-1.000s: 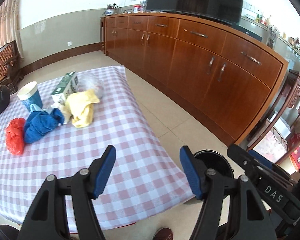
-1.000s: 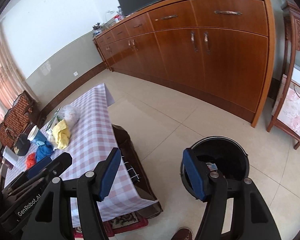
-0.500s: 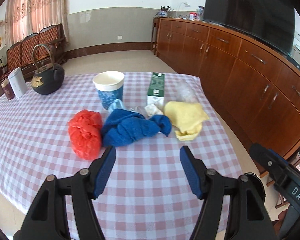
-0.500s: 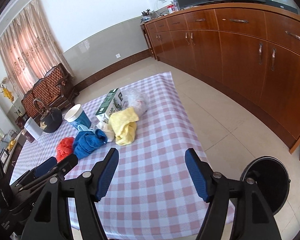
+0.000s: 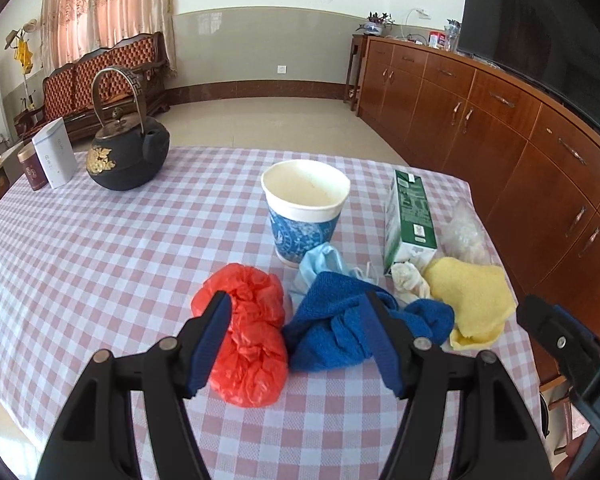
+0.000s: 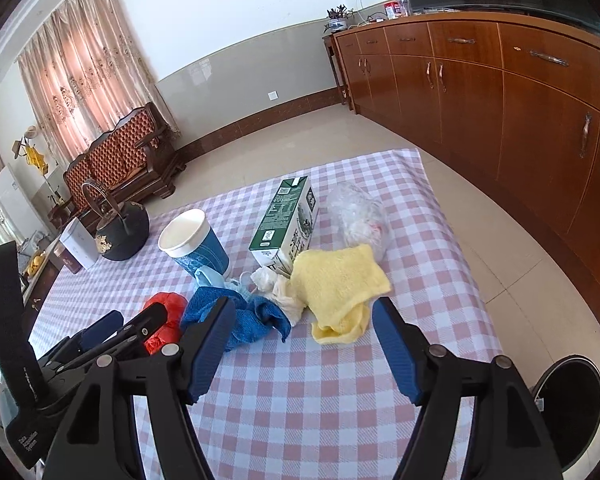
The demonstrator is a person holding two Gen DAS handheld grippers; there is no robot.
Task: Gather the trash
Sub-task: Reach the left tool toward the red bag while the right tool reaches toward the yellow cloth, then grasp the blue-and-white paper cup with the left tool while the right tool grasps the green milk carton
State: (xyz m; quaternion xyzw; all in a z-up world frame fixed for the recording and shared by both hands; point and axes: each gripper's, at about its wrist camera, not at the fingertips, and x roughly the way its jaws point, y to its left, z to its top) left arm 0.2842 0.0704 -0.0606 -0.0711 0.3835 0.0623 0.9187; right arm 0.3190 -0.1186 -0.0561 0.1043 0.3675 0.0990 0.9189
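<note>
On the checked tablecloth lies a heap of trash: a crumpled red plastic bag, a blue cloth, a yellow cloth, white tissue, a paper cup, a green carton and a clear plastic bag. My left gripper hovers open just before the red bag and blue cloth, nothing between its fingers. My right gripper is over the cloth below the yellow cloth, its jaws opening and empty.
A black iron kettle and two tins stand at the table's far left. A black bin sits on the floor at the lower right. A long wooden sideboard runs along the right wall.
Both views have swung from the bin and sideboard to the table. Both grippers have come closer to the trash heap. The right jaws have spread a little wider.
</note>
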